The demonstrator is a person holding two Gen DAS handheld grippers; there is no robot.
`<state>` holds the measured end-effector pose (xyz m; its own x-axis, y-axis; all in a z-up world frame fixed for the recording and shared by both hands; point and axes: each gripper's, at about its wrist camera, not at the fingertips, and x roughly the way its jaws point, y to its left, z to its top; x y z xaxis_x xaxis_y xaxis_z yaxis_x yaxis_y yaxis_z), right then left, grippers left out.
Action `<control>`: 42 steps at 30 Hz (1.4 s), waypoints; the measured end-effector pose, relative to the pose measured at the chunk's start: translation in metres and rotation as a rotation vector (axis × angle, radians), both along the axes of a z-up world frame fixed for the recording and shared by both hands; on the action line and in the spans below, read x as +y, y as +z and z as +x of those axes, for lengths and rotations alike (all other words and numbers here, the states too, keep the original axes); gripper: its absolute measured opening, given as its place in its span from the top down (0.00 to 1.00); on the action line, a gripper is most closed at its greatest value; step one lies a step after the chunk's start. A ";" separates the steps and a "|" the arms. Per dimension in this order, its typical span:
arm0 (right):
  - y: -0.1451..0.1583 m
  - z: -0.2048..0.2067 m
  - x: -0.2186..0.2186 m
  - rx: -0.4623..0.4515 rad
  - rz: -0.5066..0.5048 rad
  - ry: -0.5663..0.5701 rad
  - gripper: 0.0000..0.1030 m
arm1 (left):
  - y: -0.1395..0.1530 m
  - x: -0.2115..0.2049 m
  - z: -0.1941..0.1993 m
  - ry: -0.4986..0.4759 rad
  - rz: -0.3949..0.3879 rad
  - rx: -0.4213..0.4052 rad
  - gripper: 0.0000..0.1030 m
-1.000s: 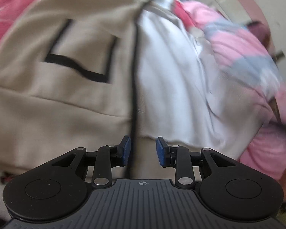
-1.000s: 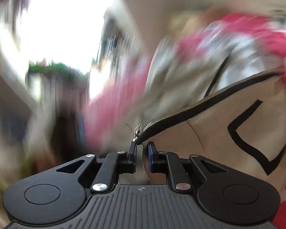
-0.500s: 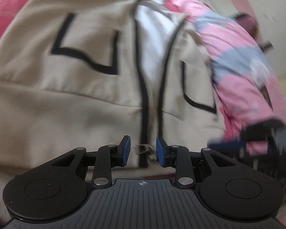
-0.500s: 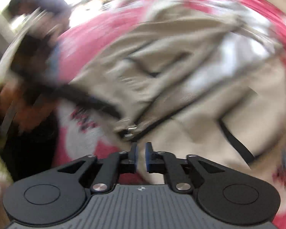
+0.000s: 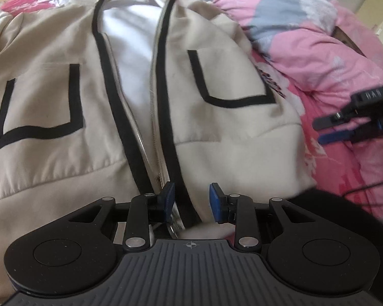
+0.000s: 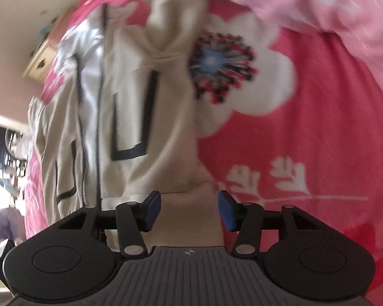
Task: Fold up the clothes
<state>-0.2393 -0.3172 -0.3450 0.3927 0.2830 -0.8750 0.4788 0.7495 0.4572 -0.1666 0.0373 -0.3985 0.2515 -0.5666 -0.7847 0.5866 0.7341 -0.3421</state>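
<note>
Jaws of the left gripper stand narrowly apart astride the jacket zip edge; right gripper jaws opening over its hem

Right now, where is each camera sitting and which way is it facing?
Left wrist: on the left hand-held gripper, looking down along its fingers at the hem and open zipper of the beige jacket; the right hand-held gripper shows at the right edge.
Right wrist: on the right hand-held gripper, jaws opening over the jacket's hem beside the pink floral bedspread; only its own fingers show.
Shared: the jacket, its black-outlined pocket and the bedspread.
</note>
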 end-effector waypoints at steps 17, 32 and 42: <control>0.033 0.109 0.073 -0.275 -0.042 0.358 0.48 | -0.002 0.006 -0.006 0.132 -0.013 0.106 0.71; -0.016 0.125 0.225 -0.153 -0.060 0.806 0.52 | 0.000 0.153 -0.011 0.629 -0.116 0.360 0.71; -0.045 0.148 0.221 -0.054 0.018 0.655 0.62 | -0.022 0.195 -0.007 0.861 -0.192 0.469 0.71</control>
